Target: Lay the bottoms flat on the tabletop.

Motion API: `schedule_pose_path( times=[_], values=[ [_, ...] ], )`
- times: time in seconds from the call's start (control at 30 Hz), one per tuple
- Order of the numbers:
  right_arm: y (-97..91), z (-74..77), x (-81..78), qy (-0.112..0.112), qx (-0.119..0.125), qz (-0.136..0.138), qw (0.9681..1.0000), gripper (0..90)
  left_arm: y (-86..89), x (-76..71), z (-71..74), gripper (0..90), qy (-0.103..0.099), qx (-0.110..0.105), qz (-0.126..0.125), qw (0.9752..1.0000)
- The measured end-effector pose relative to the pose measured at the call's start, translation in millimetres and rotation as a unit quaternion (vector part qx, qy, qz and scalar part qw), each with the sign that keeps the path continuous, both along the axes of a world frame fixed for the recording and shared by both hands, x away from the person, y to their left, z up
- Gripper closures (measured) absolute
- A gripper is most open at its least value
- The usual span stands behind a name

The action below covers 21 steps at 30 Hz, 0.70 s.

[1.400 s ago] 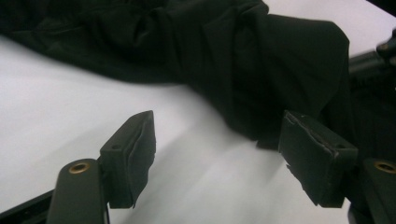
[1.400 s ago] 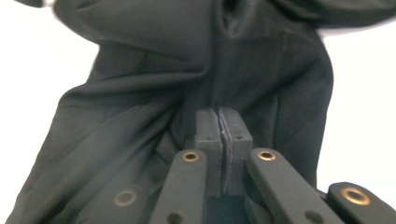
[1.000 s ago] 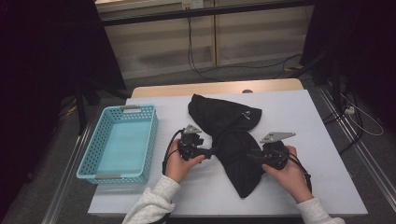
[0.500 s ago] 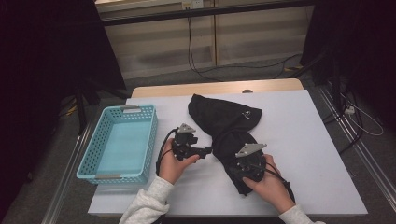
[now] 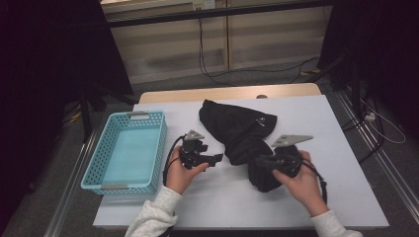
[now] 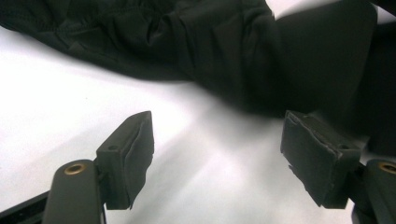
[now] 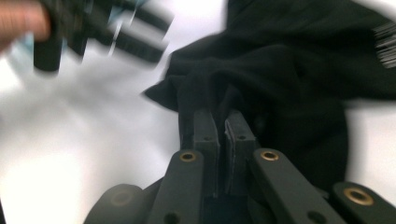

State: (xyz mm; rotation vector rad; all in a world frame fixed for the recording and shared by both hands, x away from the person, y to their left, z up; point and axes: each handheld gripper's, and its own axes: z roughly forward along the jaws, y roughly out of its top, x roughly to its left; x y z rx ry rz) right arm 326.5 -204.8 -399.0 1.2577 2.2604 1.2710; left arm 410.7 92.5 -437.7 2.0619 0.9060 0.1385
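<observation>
A black garment [image 5: 238, 129] lies crumpled across the middle of the white table [image 5: 321, 128]. My right gripper [image 5: 261, 163] is at the garment's near end. Its jaws have just been closing, and in the right gripper view they stand shut on a pinched fold of the black fabric [image 7: 289, 70], right gripper [image 7: 223, 122]. My left gripper [image 5: 216, 159] hovers just left of the garment and is open. In the left gripper view its jaws [image 6: 219, 149] are wide apart over bare table, with the garment's edge [image 6: 233, 56] ahead of them.
A light blue plastic basket [image 5: 93, 170] with nothing in it stands at the table's left edge. Beyond the table's far edge, cables lie on the floor. Dark stands rise at both sides.
My right gripper went down to the garment's near end, closed on the fabric and lifted it a little, so the near end is bunched up. The left gripper has hardly moved.
</observation>
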Motion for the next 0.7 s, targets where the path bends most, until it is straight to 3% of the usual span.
schedule_pose_path(
  times=[0.1,0.17,0.27,0.37,0.43,0.47,0.57,0.63,0.7],
  values=[
    [-30.0,8.9,3.4,-0.024,0.006,-0.049,0.9985,86.2,0.4,-0.3,0.6,25.9,0.000,0.000,0.000,1.0000],
    [-49.3,7.5,6.4,-0.031,-0.008,-0.084,0.9960,86.1,0.9,-0.3,1.7,26.1,-0.002,0.000,-0.002,1.0000],
    [-73.1,-5.7,11.9,-0.018,-0.029,-0.132,0.9907,86.1,1.3,-0.1,1.9,26.2,-0.002,-0.004,0.002,1.0000],
    [-86.0,-25.9,17.1,0.003,-0.061,-0.160,0.9852,85.3,2.2,0.6,1.7,26.2,-0.002,-0.002,0.003,1.0000],
    [-88.6,-38.9,19.8,0.018,-0.080,-0.167,0.9825,82.1,2.9,0.8,2.1,26.3,-0.002,-0.001,0.003,1.0000],
    [-88.2,-43.8,20.9,0.025,-0.089,-0.168,0.9814,76.2,3.2,1.0,2.4,26.3,-0.004,-0.002,0.003,1.0000],
    [-81.7,-44.5,20.9,0.014,-0.120,-0.170,0.9780,61.0,3.1,0.5,3.3,26.0,-0.005,-0.003,0.004,1.0000],
    [-75.0,-36.9,19.1,-0.004,-0.120,-0.169,0.9783,56.3,2.8,0.2,3.6,25.7,-0.006,-0.003,0.003,1.0000],
    [-65.3,-27.7,16.5,-0.024,-0.109,-0.148,0.9826,55.1,2.7,0.1,3.6,25.5,-0.007,-0.001,0.001,1.0000]
  ],
)
